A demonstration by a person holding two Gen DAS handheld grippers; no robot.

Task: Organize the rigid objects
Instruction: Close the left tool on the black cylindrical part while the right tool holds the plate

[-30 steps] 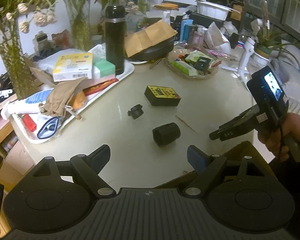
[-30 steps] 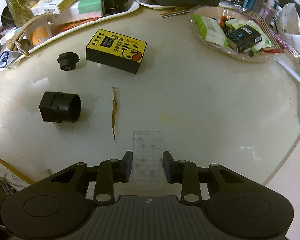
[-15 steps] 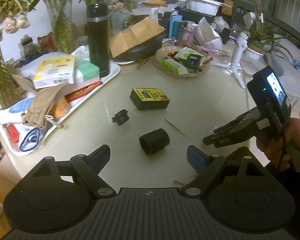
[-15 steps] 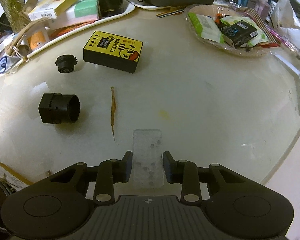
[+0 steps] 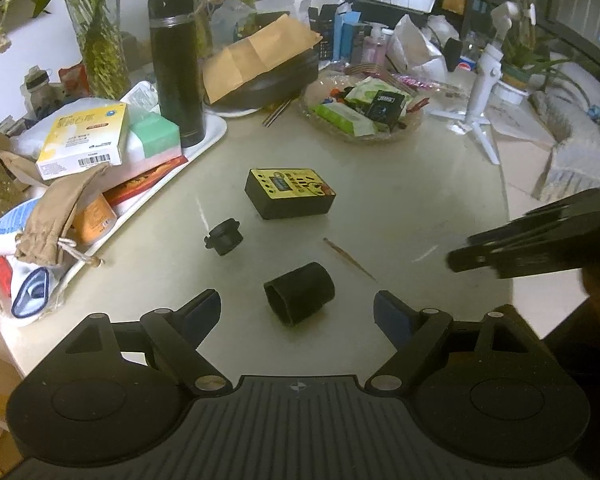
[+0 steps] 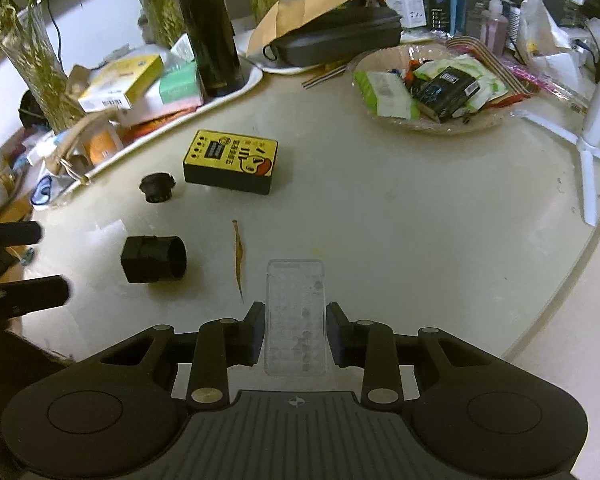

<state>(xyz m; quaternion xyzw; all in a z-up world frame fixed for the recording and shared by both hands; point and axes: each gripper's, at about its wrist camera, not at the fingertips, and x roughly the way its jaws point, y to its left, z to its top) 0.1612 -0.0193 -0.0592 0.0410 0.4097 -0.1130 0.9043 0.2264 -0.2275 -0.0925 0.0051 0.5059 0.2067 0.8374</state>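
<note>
A: Gripping anything?
B: Right gripper (image 6: 296, 332) clamping a clear case (image 6: 296, 312); left gripper (image 5: 298, 312) hovering, jaws apart, over a black tube (image 5: 300, 298) lying near the yellow box (image 5: 290, 192).

- The left tool (image 5: 298, 312) is matte black, with a ribbed centre plate, two round side discs, silver pivot screws and blue finger pads (image 5: 392, 316).
- The right tool (image 6: 296, 338) has the same black build, with dark pads (image 6: 256, 332).
</note>
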